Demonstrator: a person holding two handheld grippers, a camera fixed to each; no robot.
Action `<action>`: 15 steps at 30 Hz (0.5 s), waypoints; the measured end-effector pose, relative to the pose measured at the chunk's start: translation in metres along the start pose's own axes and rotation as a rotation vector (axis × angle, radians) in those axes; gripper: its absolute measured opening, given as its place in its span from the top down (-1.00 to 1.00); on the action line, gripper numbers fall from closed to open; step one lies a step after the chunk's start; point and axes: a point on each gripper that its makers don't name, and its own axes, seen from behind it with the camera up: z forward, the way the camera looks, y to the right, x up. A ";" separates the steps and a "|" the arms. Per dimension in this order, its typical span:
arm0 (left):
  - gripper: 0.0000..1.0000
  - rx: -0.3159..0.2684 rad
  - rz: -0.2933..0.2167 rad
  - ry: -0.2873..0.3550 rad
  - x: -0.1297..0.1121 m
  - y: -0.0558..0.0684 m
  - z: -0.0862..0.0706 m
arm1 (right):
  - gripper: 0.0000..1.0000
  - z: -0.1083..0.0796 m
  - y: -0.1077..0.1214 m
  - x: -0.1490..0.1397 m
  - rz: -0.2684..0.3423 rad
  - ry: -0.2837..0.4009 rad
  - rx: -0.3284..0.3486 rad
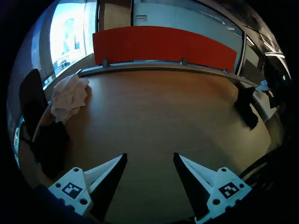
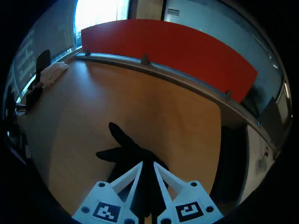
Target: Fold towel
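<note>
A dark towel (image 2: 125,147) lies crumpled on the wooden table (image 2: 149,108), and part of it runs up between the fingers of my right gripper (image 2: 148,163). That gripper is shut on the towel near the table's front. The same dark towel (image 1: 246,108) appears at the far right of the left gripper view, by the table's edge. My left gripper (image 1: 150,155) stands open over bare table (image 1: 157,112), with nothing between its fingers.
A pile of pale towels (image 1: 69,97) sits at the table's far left corner, also seen as the pale pile (image 2: 52,72). Another dark cloth (image 1: 50,149) drapes over the left edge. A red partition (image 1: 164,46) lines the back. A dark chair (image 1: 31,97) stands left.
</note>
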 end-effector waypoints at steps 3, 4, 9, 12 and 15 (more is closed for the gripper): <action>-0.83 -0.004 0.003 0.000 0.000 0.002 0.000 | 0.91 -0.004 -0.001 -0.012 -0.004 -0.015 0.004; -0.84 -0.006 0.004 0.000 0.000 0.002 0.000 | 0.91 -0.006 -0.002 -0.016 -0.007 -0.021 0.005; -0.83 -0.014 0.008 -0.002 -0.001 0.005 0.002 | 0.91 -0.014 -0.003 -0.037 -0.036 -0.055 0.005; -0.83 -0.018 0.012 -0.003 0.000 0.006 0.002 | 0.91 -0.018 -0.004 -0.047 -0.057 -0.072 0.006; -0.84 -0.020 0.017 -0.002 0.001 0.006 0.002 | 0.92 -0.023 -0.004 -0.057 -0.077 -0.091 0.005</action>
